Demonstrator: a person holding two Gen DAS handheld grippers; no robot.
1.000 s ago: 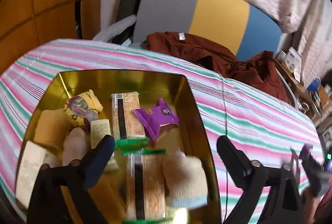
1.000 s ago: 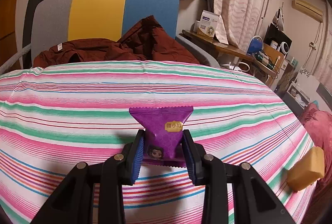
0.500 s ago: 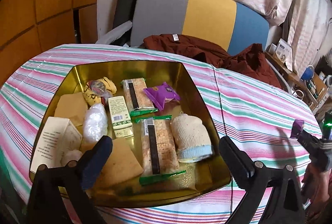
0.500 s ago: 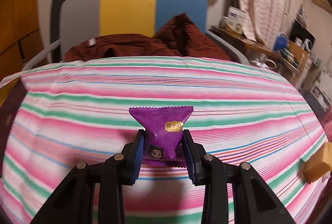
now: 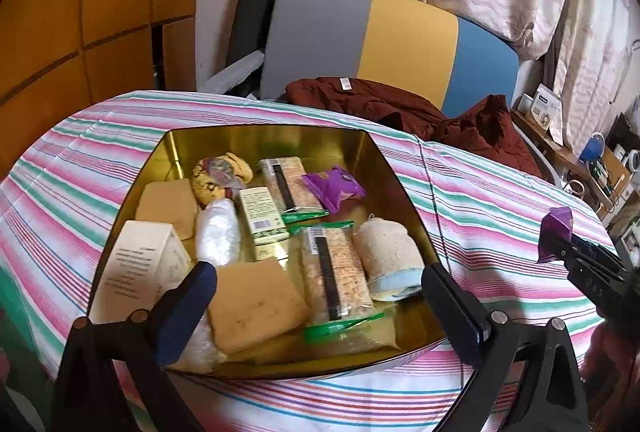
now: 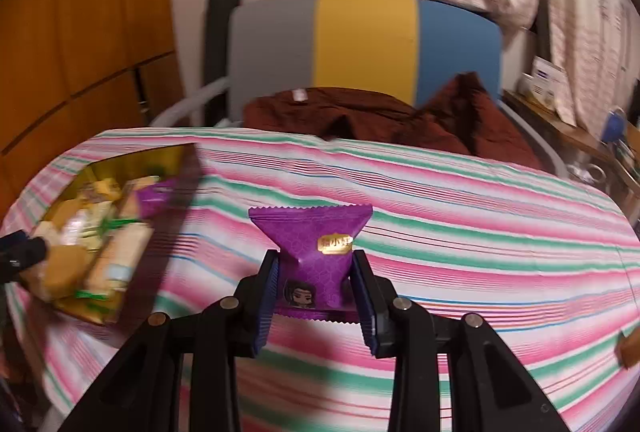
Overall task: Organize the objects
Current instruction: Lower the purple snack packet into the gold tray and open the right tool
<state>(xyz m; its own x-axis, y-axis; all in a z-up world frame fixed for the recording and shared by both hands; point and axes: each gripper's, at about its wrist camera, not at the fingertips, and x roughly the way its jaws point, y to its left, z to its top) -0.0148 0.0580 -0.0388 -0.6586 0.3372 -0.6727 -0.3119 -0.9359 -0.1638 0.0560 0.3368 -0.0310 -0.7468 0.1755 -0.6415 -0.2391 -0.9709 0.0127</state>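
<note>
A gold tin tray (image 5: 384, 159) sits on the striped tablecloth and holds several snacks: cracker packs, a purple packet (image 5: 334, 185), a cookie, small boxes and a cloth roll. My left gripper (image 5: 316, 296) is open and empty above the tray's near edge. My right gripper (image 6: 314, 290) is shut on a purple snack packet (image 6: 314, 244), held above the cloth to the right of the tray. That packet also shows at the right of the left wrist view (image 5: 556, 228). The tray shows blurred at the left of the right wrist view (image 6: 100, 167).
A brown garment (image 5: 400, 107) lies at the table's far edge before a grey, yellow and blue chair back (image 5: 400, 39). A tan block (image 6: 630, 350) lies at the right edge of the cloth. Cluttered shelves (image 5: 592, 167) stand at the far right.
My right gripper swung left with the purple packet, bringing the tray into its view. My left gripper pulled back and up from the tray, staying open.
</note>
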